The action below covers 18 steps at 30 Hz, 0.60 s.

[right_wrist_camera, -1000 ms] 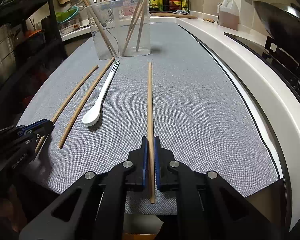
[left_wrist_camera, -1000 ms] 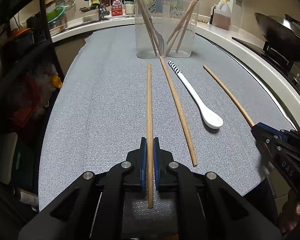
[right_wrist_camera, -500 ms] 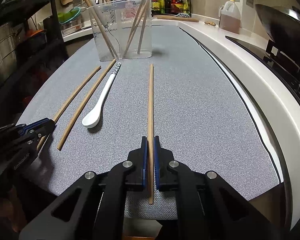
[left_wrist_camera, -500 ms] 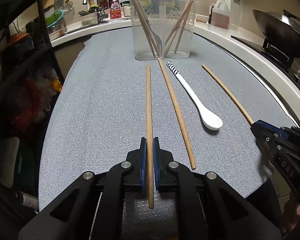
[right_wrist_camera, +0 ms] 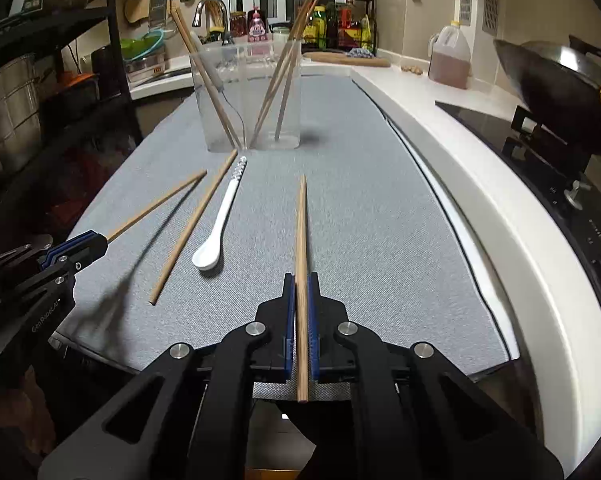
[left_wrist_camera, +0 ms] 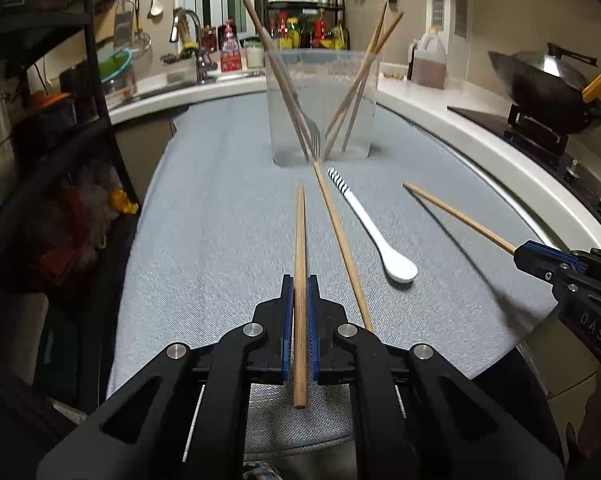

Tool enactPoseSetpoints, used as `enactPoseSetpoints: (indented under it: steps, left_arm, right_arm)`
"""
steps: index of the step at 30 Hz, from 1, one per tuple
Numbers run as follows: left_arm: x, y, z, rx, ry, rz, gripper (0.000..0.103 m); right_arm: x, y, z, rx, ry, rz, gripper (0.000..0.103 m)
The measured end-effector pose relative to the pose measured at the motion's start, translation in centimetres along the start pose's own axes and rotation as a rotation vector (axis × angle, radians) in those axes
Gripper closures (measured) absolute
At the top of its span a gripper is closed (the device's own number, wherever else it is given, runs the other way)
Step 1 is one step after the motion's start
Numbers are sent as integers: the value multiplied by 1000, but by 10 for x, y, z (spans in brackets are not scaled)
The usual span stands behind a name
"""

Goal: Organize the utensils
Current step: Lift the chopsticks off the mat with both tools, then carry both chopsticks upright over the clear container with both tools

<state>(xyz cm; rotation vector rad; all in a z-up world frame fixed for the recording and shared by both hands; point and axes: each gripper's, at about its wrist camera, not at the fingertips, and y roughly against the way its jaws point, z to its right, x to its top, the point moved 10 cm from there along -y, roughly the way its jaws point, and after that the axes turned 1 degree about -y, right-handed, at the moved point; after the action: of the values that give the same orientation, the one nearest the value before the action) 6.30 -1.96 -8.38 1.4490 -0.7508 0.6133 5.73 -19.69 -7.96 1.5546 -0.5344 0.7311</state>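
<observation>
Left gripper (left_wrist_camera: 300, 292): clamped on a chopstick (left_wrist_camera: 300, 240), lifted off the grey mat (left_wrist_camera: 220, 240). Right gripper (right_wrist_camera: 300, 292): clamped on another chopstick (right_wrist_camera: 301, 232), likewise raised. On the mat: one loose chopstick (left_wrist_camera: 340, 244), white spoon (left_wrist_camera: 376, 232). Clear container (left_wrist_camera: 320, 96): chopsticks plus a fork, its handle blurred behind the plastic.

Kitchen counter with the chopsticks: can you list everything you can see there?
Grey woven mat: one, covering the counter.
Clear plastic tub: one, far end of mat; wooden chopsticks and a metal fork stand inside.
White ceramic spoon with striped handle: one, lying on mat.
Loose wooden chopstick: one, tan, on mat beside spoon.
Held wooden chopsticks: two, tan, one per gripper.
Dark wok: one, on stove at right.
Brown liquid jug: one, back counter.
Left gripper: black, blue pads, shut on chopstick.
Right gripper: same, shut on chopstick.
</observation>
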Motion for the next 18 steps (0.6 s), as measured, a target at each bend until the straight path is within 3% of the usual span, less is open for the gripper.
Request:
enactPoseSetpoints:
  steps: [9, 18]
  left_arm:
    - [20, 28, -2, -28, 8, 111, 96]
    - [30, 41, -12, -53, 61, 155, 96]
  right_arm:
    - [23, 34, 2, -13, 11, 71, 97]
    - [48, 60, 6, -20, 15, 143, 97]
